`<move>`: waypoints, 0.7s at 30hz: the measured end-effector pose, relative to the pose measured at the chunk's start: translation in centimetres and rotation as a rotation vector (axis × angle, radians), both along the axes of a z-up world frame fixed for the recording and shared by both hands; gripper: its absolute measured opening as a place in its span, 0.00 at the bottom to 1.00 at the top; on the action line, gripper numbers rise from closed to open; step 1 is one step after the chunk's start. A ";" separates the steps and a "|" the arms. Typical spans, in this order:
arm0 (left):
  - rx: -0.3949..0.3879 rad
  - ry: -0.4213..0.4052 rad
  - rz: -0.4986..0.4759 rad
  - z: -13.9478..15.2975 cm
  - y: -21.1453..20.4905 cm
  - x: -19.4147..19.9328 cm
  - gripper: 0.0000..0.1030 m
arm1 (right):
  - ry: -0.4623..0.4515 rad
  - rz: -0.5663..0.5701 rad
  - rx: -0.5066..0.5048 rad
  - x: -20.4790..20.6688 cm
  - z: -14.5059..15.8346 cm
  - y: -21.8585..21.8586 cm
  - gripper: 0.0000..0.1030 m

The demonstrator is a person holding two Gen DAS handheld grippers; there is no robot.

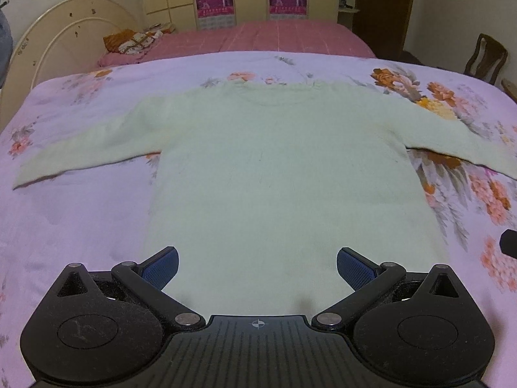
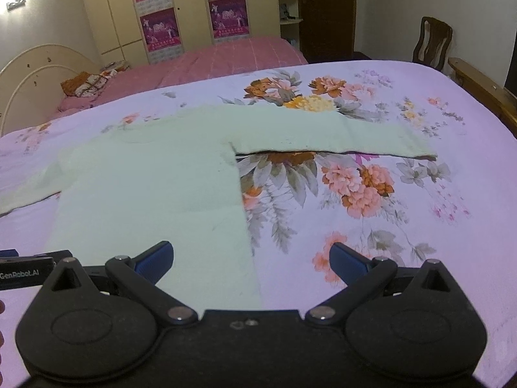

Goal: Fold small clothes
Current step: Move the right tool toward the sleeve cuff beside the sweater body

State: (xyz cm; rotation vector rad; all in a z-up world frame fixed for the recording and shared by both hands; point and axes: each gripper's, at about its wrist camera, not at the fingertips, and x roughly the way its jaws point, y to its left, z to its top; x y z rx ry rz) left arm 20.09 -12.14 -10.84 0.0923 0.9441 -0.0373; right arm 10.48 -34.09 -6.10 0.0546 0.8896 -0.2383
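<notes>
Floral bedsheet (image 1: pixel 80 226) up front; pink bed (image 1: pixel 274 37) behind with cushions (image 1: pixel 131 42) near a cream headboard (image 1: pixel 61 32). Wardrobe (image 2: pixel 190 6) with posters (image 2: pixel 158 30), wooden chair (image 2: pixel 431 40) at right.

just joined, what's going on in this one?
A person holds two grippers over a pale green sweater spread flat on a floral bedsheet, sleeves out to both sides. Left gripper sits open at the hem, centred on the body. Right gripper is open over the sweater's right edge. Nothing is grasped; no fold made yet.
</notes>
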 end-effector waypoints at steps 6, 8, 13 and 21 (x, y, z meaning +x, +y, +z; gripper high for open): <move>0.015 0.030 0.014 -0.9 -1.3 3.1 1.00 | 0.022 -0.010 -0.007 3.2 -1.1 -2.6 0.99; 0.025 0.027 0.012 -1.1 -1.7 4.1 1.00 | 0.027 -0.015 -0.016 4.4 -1.5 -3.6 0.99; 0.032 0.044 0.019 -2.2 -2.6 6.9 1.00 | 0.041 -0.050 -0.041 6.7 -3.0 -6.4 0.93; 0.009 0.039 0.020 -4.0 -3.2 10.5 1.00 | 0.075 -0.144 -0.002 9.3 -5.7 -11.3 0.75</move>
